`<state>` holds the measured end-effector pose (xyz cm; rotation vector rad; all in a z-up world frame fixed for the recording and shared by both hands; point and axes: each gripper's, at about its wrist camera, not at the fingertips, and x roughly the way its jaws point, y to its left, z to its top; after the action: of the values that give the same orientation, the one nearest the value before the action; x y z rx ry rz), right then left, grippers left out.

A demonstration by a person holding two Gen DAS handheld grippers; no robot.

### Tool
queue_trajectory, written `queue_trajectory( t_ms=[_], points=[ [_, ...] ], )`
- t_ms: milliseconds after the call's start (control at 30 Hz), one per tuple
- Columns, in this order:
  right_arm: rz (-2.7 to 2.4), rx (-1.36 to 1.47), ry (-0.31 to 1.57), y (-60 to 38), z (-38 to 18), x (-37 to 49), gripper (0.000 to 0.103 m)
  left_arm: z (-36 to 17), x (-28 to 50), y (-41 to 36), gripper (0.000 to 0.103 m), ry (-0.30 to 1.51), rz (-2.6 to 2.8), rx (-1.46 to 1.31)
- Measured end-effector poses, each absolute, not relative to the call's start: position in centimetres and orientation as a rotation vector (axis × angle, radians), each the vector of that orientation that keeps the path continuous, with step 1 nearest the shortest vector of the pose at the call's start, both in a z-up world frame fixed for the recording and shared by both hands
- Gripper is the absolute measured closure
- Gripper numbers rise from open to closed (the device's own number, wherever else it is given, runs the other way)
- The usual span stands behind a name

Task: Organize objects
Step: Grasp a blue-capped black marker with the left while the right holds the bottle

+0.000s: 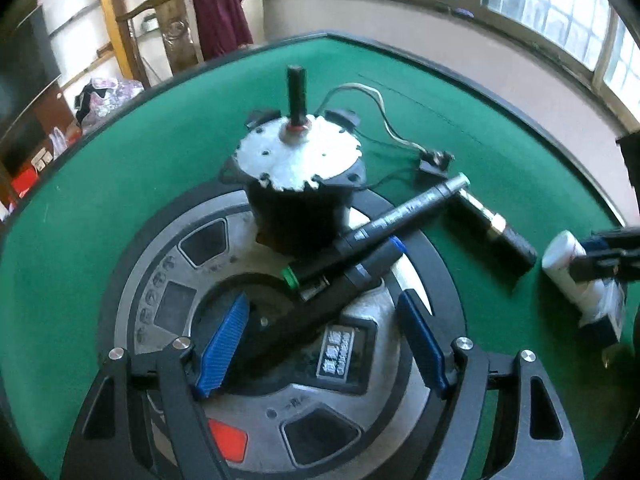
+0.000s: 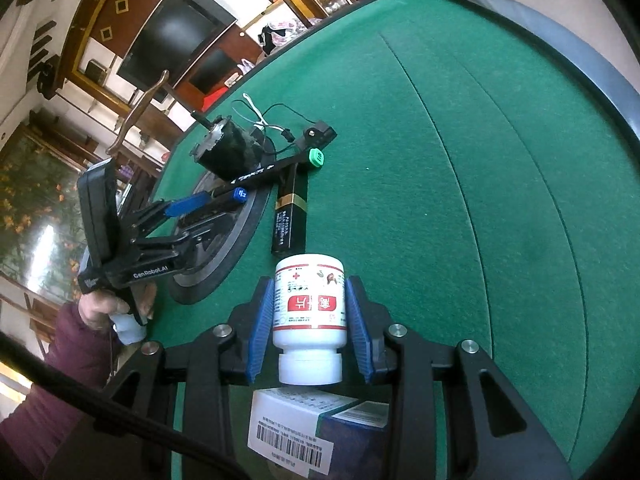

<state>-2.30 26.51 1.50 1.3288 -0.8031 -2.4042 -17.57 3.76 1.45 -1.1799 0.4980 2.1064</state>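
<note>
Green felt covers the surface (image 1: 120,208), on which a round grey and black disc (image 1: 172,292) is laid flat. A black motor (image 1: 298,184) with a silver top plate and an upright shaft is stood on the far part of the disc, and its thin wires (image 1: 384,120) are trailed across the felt to a small black connector (image 1: 436,162). 2 black markers (image 1: 404,210) are laid crossed over the disc, the upper one capped in green at its far end, the lower one marked with a blue band. A black and gold battery (image 2: 290,216) is laid on the felt just beside the disc.

The left gripper (image 1: 320,340) is held over the disc with its blue-padded jaws spread apart on either side of the lower marker's end; the pads are not seen pressing on it. In the right wrist view it is seen gripped by a hand (image 2: 106,306) in a maroon sleeve.

A white pill bottle (image 2: 308,312) with a red label is clamped between the jaws of the right gripper (image 2: 308,316), cap towards the camera, above a white and dark box (image 2: 316,432) with a barcode.
</note>
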Motion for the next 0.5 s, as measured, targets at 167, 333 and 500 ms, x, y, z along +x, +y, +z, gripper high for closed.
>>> queue_trajectory(
  t_ms=[167,333,500],
  points=[
    [-2.398,1.324,-0.817,26.5,1.4,-2.5,0.069,2.3,-15.6,4.0,0.091,0.52,2.064,-1.249],
    [-2.413,1.327,-0.796,26.3,1.4,-2.5,0.069,2.6,-12.2,3.9,0.092,0.531,2.098,-1.26],
    [-2.424,1.328,-0.782,26.1,1.4,-2.5,0.069,2.3,-10.1,4.3,0.092,0.562,2.157,-1.232]
  ],
)
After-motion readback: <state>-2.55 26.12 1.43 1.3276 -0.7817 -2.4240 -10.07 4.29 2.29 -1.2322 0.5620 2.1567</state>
